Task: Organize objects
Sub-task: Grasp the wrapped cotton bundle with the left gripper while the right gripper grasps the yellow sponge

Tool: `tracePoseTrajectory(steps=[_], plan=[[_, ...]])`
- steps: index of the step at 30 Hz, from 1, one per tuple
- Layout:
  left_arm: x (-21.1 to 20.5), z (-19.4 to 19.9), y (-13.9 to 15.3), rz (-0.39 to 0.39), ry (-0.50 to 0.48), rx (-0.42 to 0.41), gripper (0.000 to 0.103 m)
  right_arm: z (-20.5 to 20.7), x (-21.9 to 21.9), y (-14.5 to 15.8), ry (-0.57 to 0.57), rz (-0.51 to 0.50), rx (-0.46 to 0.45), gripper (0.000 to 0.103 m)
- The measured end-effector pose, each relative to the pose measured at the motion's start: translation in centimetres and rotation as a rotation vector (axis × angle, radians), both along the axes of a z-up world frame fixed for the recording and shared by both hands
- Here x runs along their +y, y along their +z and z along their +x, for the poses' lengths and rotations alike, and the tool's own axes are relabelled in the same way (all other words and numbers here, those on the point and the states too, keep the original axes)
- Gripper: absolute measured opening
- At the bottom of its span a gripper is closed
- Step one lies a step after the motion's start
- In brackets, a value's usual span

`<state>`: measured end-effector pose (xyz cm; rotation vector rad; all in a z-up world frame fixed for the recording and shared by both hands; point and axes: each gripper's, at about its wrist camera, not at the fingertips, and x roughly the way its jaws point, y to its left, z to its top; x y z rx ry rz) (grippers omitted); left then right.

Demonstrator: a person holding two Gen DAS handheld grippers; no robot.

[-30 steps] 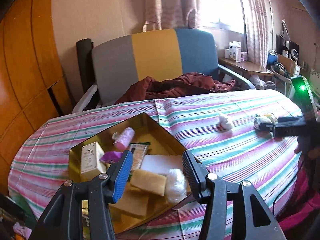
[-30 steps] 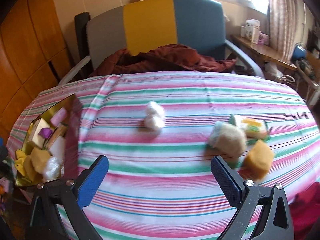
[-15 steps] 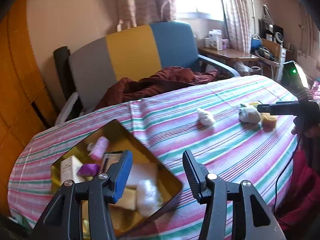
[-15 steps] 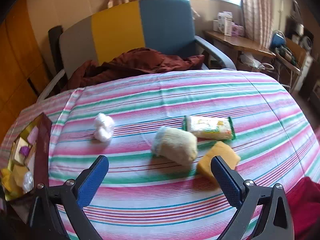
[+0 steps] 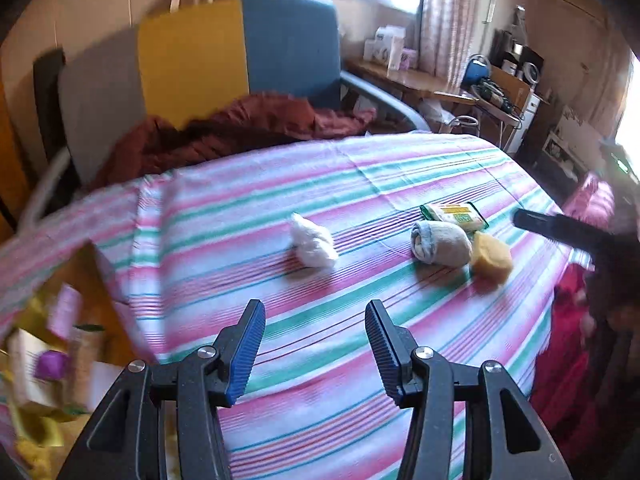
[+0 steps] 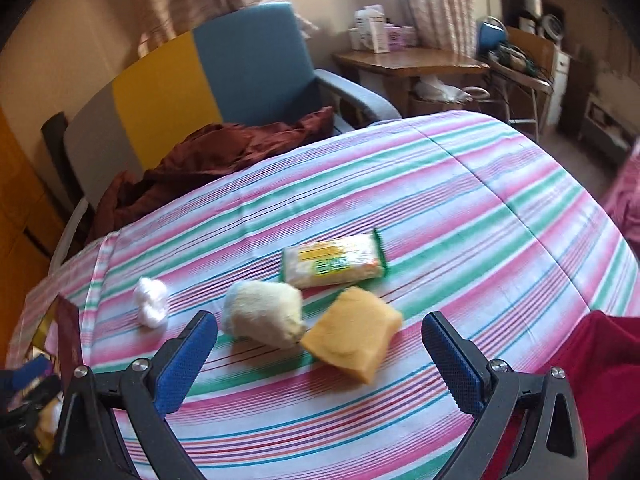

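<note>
Since four loose things lie on the tabletop (image 6: 480,216), the right claw (image 6: 318,354) hangs wide over the sponge (image 6: 354,336); the left claw (image 5: 315,350) gapes empty.

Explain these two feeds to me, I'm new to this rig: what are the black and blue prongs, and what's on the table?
There is no robot arm: a person holds one two-finger gripper in each hand, with a camera on each looking along its fingers. One picture looks out from the left gripper, the other from the right gripper. The prongs are their fingers. Both are open and hold nothing. On the striped tablecloth lie a white wad, a rolled sock, a yellow sponge and a green packet. The sock touches the sponge. The right gripper faces that group. At the left view's edge is a gold box, blurred, with items already inside.
</note>
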<state>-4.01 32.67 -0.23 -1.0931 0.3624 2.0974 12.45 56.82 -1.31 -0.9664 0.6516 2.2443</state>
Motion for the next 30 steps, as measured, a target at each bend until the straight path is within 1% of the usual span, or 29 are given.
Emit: tracePoseTrajectory(steps=[8,11,14,19,22,23,24,25,27,30], plan=[[5.2,-4.4,-3.1,-0.019,0.04,-0.041,0.053,2.9,3.5,0.0,-0.149,-0.061,0.052,0.103],[6.6,-5.9,-4.3,-0.033,0.051,-0.07,0.053,3.7,4.9,-0.5,-0.201,-0.105,0.064,0.103],[7.8,-7.1,-5.1,-0.044,0.059,-0.072,0.053,4.0,5.6,-1.0,-0.22,-0.139,0.068,0.103],[9.3,-8.9,-6.9,-0.074,0.068,-0.088,0.053,3.5,5.8,-2.0,-0.209,-0.169,0.05,0.103],[10.0,-9.7,-8.0,-0.1,0.064,-0.073,0.053,3.0,5.7,-2.7,-0.195,-0.179,0.039,0.103],[10.1,-10.0,-8.4,-0.102,0.065,-0.084,0.053,2.8,5.7,-2.9,-0.188,-0.182,0.034,0.103],[10.0,-10.1,-8.8,-0.102,0.066,-0.098,0.051,2.6,5.6,-3.2,-0.181,-0.184,0.032,0.103],[10.0,-10.3,-9.3,-0.108,0.069,-0.114,0.047,2.4,5.5,-3.4,-0.175,-0.185,0.03,0.103],[9.8,-10.2,-9.6,-0.107,0.068,-0.08,0.042,1.9,5.3,-3.6,-0.165,-0.179,0.031,0.103],[9.9,-9.5,-9.9,-0.132,0.043,-0.034,0.041,1.1,4.9,-4.2,-0.144,-0.163,0.015,0.103]])
